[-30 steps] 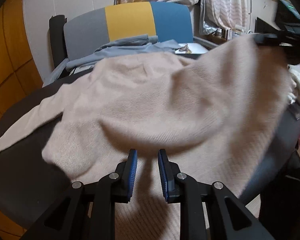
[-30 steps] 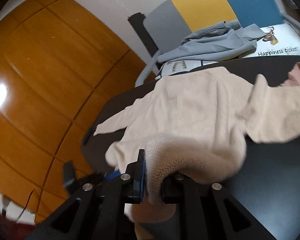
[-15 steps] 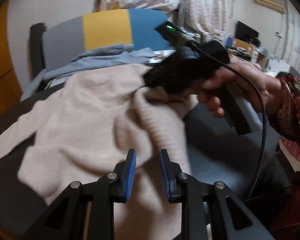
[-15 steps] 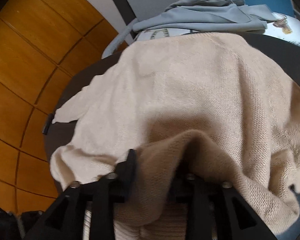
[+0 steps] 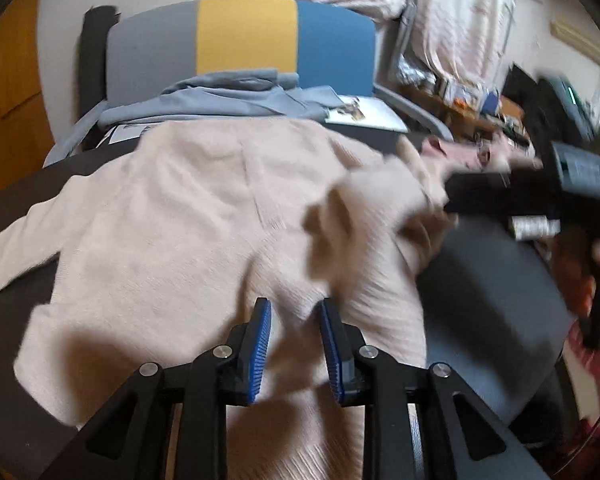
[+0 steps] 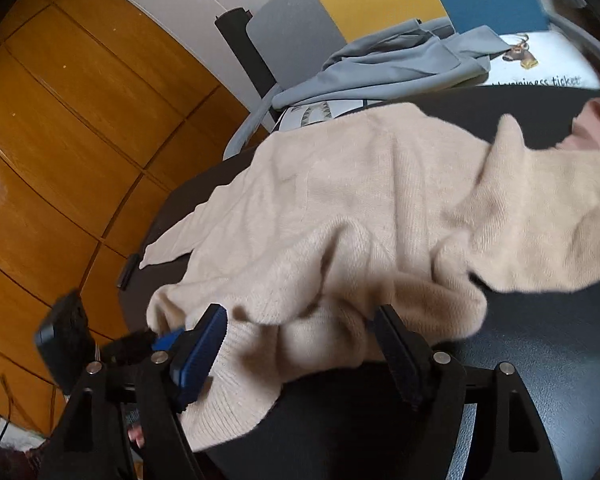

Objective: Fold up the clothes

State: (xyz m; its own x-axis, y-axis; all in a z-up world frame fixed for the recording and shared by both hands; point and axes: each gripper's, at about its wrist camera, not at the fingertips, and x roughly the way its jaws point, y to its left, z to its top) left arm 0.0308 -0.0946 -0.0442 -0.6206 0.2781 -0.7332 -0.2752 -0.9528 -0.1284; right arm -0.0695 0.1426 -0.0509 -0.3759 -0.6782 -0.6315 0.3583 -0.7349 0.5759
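A beige knit sweater (image 5: 188, 216) lies spread on the black round table (image 6: 547, 344), one sleeve trailing off to the left. Low over its near hem my left gripper (image 5: 294, 304) hovers, blue pads a little apart, and I see no fabric pinched between them. My right gripper (image 6: 300, 312) stands wide open, a bunched fold of the sweater (image 6: 339, 240) lying loose between its fingers. In the left wrist view the right gripper (image 5: 539, 192) is a blurred black shape at the sweater's right edge, with a hand behind it.
Behind the table is a chair (image 5: 244, 36) with a grey, yellow and blue back, a grey garment (image 5: 220, 100) piled on its seat. A pink cloth (image 6: 595, 124) lies at the table's far right. Wooden wall panels (image 6: 80, 120) are on the left.
My right gripper was shut on the sweater's hem, carried it across, and has now opened and let it drop. The left gripper keeps its gap and place.
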